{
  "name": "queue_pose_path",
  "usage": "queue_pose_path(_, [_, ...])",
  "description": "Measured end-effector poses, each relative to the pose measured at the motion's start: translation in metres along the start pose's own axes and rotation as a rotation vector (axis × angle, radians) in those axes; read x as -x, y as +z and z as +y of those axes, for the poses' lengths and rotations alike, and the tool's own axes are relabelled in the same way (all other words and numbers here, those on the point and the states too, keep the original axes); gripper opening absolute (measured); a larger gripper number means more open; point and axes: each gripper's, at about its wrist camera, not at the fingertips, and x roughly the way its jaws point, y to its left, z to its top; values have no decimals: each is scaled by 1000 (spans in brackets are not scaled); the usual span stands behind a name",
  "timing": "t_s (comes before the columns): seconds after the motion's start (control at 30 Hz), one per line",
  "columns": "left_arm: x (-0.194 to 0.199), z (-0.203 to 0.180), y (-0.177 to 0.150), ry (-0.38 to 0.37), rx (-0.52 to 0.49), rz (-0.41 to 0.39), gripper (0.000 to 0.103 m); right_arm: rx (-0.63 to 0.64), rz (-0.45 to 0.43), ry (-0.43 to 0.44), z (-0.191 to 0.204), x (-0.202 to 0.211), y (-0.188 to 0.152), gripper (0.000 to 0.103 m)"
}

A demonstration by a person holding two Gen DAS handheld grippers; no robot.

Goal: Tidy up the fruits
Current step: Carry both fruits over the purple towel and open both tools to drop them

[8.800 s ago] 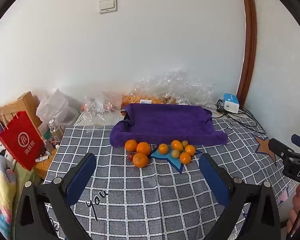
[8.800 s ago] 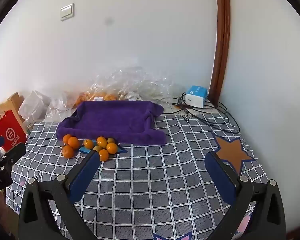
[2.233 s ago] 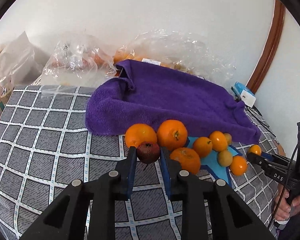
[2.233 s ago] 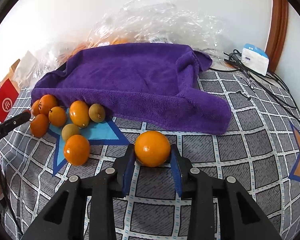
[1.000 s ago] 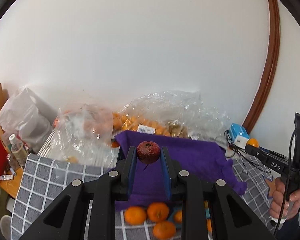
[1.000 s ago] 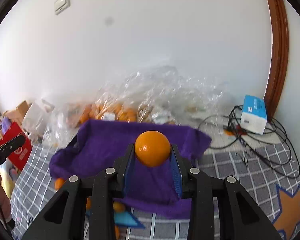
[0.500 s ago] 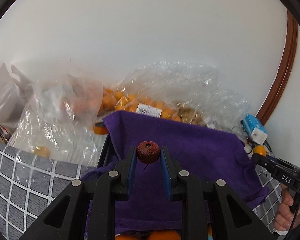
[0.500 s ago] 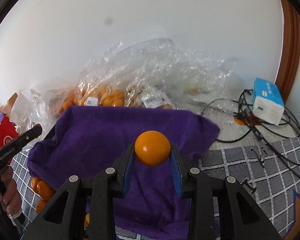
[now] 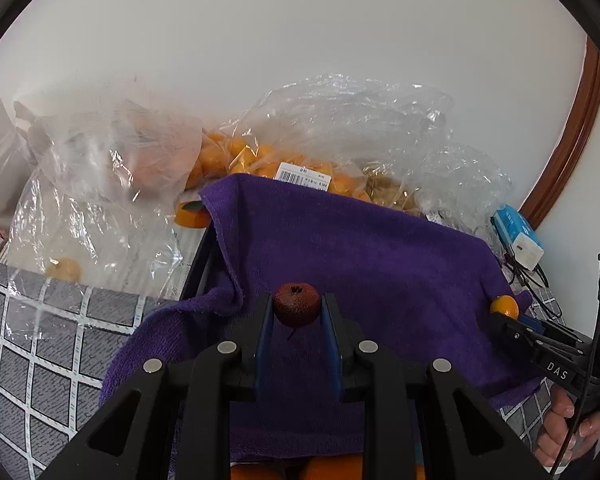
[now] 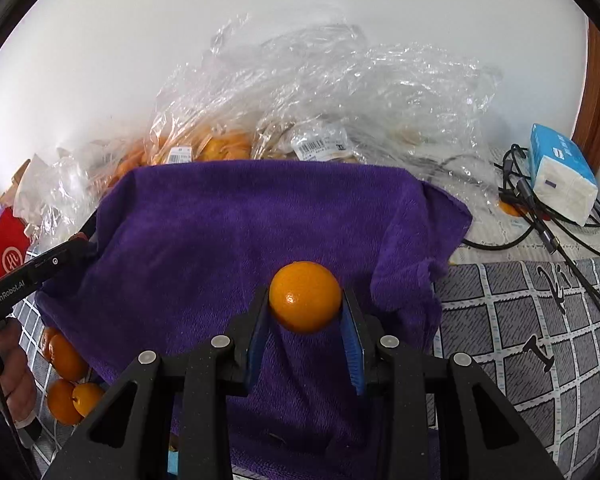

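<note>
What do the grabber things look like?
Both the left gripper and the right gripper are black plastic with silver round bolts and blue pads on two fingers. White letters mark their sides. A thin black cable hangs by one handle.

We are seeing a deep purple towel lying over a grey tablecloth showing a white grid pattern and black lettering. We are viewing a bright orange fruit between blue pads on the black right gripper. We are viewing a dark reddish-brown speckled fruit in the black left gripper. Clear plastic bags are showing orange fruit behind. A blue-and-white tissue pack is sitting beside black cables. A red bag is bearing a white emblem.
</note>
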Motion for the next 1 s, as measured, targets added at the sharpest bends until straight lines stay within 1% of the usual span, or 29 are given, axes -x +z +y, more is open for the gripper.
queue_pose_path(0.17, [-9,1,-1,50,-10,33,23,19,19,-7,3,-6,-3,35])
queue_pose_path(0.27, [-13,4,-1,42,8,56,23,10,47,1,1,-12,-4,35])
queue_pose_path(0.37, [-13,4,-2,55,2,57,23,10,49,-1,0,-11,-4,35])
queue_pose_path(0.47, [-13,5,-3,49,2,61,23,6,49,-3,-1,-11,-3,35])
queue_pose_path(0.53, [-13,4,-3,48,-1,62,23,6,46,-4,-1,-10,-3,38])
queue_pose_path(0.57, [-13,3,-3,47,-3,62,23,6,44,-3,-1,-10,-2,43])
queue_pose_path(0.63, [-13,2,-4,45,-10,62,23,11,36,1,1,-7,-2,48])
queue_pose_path(0.7, [-13,0,-5,46,-17,61,23,20,20,-10,2,-3,-2,56])
queue_pose_path(0.77, [-14,-2,-5,42,-27,62,23,18,-5,-18,3,3,-1,59])
queue_pose_path(0.8, [-14,-3,-5,39,-31,62,24,13,-15,-21,2,5,0,60])
queue_pose_path(0.87, [-11,-4,-5,28,-31,48,34,-1,-33,-39,1,11,2,60])
queue_pose_path(0.9, [-8,-4,-5,21,-26,31,41,-5,-44,-49,0,14,2,60])
queue_pose_path(0.93, [-5,-4,-4,18,-24,15,43,-5,-54,-52,0,18,2,60])
queue_pose_path(1.0, [4,-5,-3,21,-30,-23,43,-2,-83,-63,1,26,2,60])
